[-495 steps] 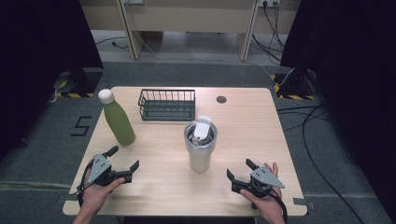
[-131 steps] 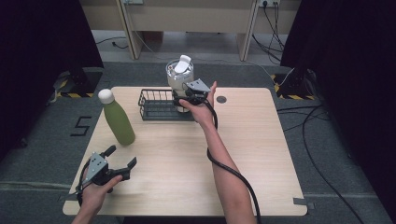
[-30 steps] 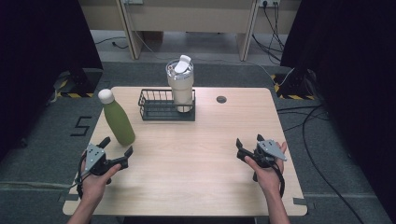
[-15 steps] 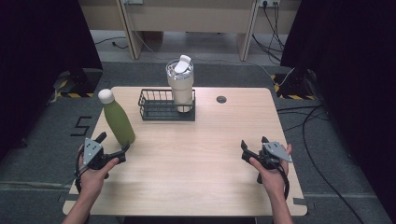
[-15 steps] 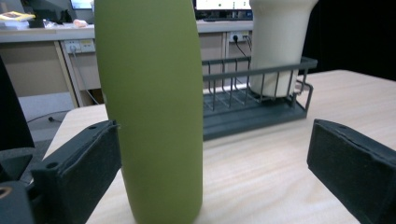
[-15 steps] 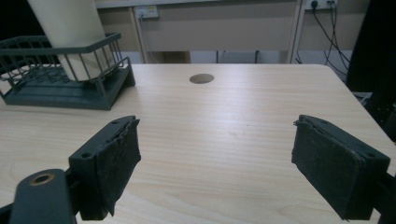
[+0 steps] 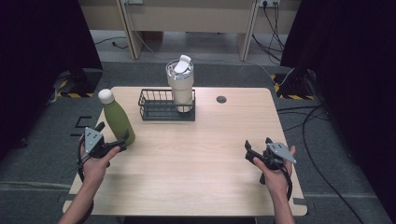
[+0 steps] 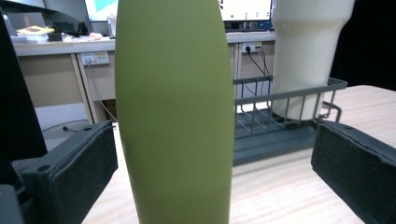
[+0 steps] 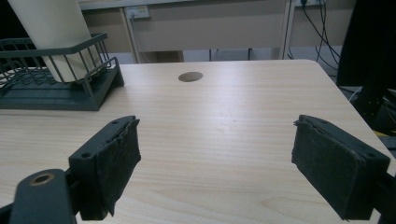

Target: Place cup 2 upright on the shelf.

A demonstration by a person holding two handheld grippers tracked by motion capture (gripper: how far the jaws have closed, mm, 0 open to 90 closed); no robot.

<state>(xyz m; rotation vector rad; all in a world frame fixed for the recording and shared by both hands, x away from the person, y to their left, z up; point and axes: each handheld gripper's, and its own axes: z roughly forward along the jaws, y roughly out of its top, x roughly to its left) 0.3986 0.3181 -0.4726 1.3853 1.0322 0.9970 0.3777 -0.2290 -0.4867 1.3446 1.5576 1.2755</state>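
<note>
The bottle (image 7: pixel 116 119) is standing near the desk's (image 7: pixel 196 182) left edge, between the left gripper's (image 7: pixel 111 135) jaws. The basket (image 7: pixel 161 108) is sitting at the back edge, holding the tumbler (image 7: pixel 180 86) in its right end. The right gripper (image 7: pixel 257 150) is hovering near the right edge.

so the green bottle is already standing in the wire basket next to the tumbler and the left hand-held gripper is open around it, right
Not quite. The green bottle stands on the table, left of the wire basket, not in it; the high view shows this. The tumbler does stand in the basket, and the left hand-held gripper is open around the bottle, its jaws having just been opening.
</note>
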